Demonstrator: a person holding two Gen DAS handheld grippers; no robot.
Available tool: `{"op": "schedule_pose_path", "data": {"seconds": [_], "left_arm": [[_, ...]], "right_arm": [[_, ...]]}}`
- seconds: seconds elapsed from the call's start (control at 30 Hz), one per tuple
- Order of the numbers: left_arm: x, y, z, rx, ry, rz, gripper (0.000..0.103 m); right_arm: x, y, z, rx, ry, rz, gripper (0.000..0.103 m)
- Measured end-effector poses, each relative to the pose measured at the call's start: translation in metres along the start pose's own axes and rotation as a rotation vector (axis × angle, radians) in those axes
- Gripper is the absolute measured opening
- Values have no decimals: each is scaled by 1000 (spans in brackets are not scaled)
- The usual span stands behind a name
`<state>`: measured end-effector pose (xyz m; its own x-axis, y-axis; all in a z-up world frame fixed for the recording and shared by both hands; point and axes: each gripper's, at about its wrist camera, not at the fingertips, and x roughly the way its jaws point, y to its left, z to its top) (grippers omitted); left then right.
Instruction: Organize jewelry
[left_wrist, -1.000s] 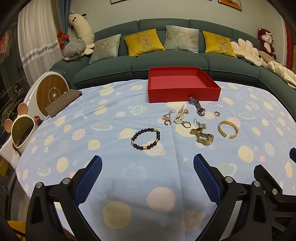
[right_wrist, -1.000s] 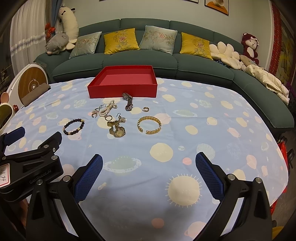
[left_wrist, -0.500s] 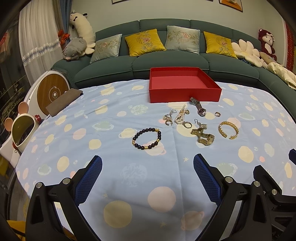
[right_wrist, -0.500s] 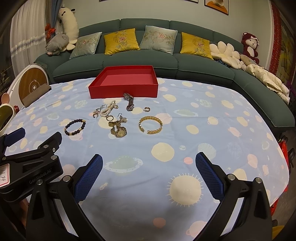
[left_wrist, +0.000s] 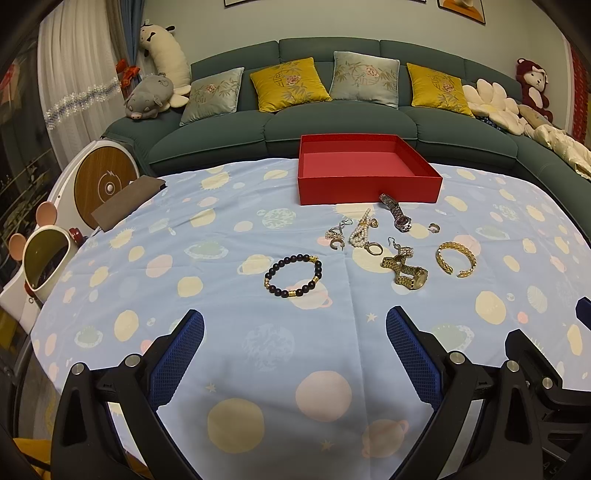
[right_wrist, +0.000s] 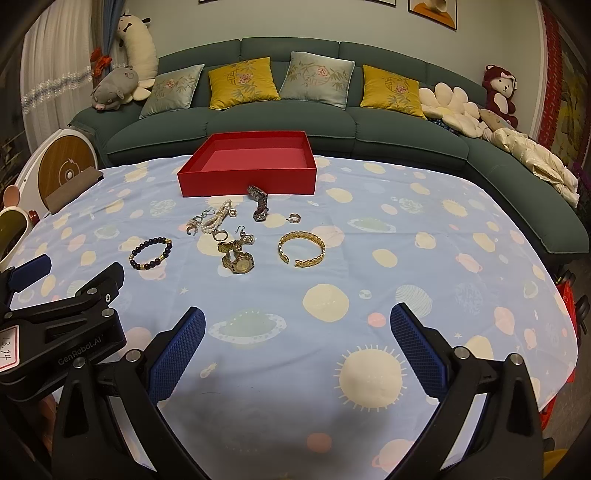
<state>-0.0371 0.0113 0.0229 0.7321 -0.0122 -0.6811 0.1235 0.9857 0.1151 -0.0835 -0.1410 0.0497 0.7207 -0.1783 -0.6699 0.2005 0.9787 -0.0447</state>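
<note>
An empty red tray (left_wrist: 369, 192) (right_wrist: 247, 182) stands at the table's far side. In front of it lie a dark bead bracelet (left_wrist: 292, 276) (right_wrist: 150, 254), a gold watch (left_wrist: 409, 272) (right_wrist: 238, 260), a gold cuff bangle (left_wrist: 455, 258) (right_wrist: 302, 249), a silver watch (left_wrist: 397, 218) (right_wrist: 259, 203), a pearl strand (left_wrist: 360, 232) (right_wrist: 216, 219), and small rings and earrings. My left gripper (left_wrist: 294, 332) is open and empty, short of the bead bracelet. My right gripper (right_wrist: 297, 332) is open and empty, near the table's front, below the bangle.
A blue planet-print cloth (left_wrist: 221, 295) covers the table. A green sofa (left_wrist: 332, 122) with cushions runs behind it. A round wooden-faced device (left_wrist: 105, 184) and a brown pouch (left_wrist: 127, 201) sit at the left edge. The left gripper's body (right_wrist: 62, 317) shows in the right wrist view.
Both views have shifted very slightly, the jewelry drifting a little right in each. Both grippers stay open and nothing on the table has moved.
</note>
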Motion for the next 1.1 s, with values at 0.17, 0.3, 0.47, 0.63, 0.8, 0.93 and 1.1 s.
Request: {"op": "schedule_pose_path", "data": {"seconds": [0.17, 0.3, 0.47, 0.63, 0.8, 0.93, 1.1], "left_arm": [[0, 0, 0, 0, 0, 0, 96], [0, 0, -1, -1, 3, -2, 96], [2, 8, -2, -35, 30, -49, 96], [8, 33, 2, -85, 58, -62, 96], [20, 59, 14, -141, 63, -13, 96], [35, 62, 29, -110, 100, -54, 96], [64, 44, 47, 11, 147, -76, 96]], "right_arm": [[0, 0, 0, 1, 1, 1, 98], [0, 0, 0, 1, 2, 2, 98], [5, 3, 0, 5, 41, 32, 98], [13, -2, 6, 6, 101, 31, 98], [20, -13, 20, -23, 101, 7, 98], [41, -21, 32, -13, 181, 66, 98], [68, -23, 51, -58, 206, 35, 98]]}}
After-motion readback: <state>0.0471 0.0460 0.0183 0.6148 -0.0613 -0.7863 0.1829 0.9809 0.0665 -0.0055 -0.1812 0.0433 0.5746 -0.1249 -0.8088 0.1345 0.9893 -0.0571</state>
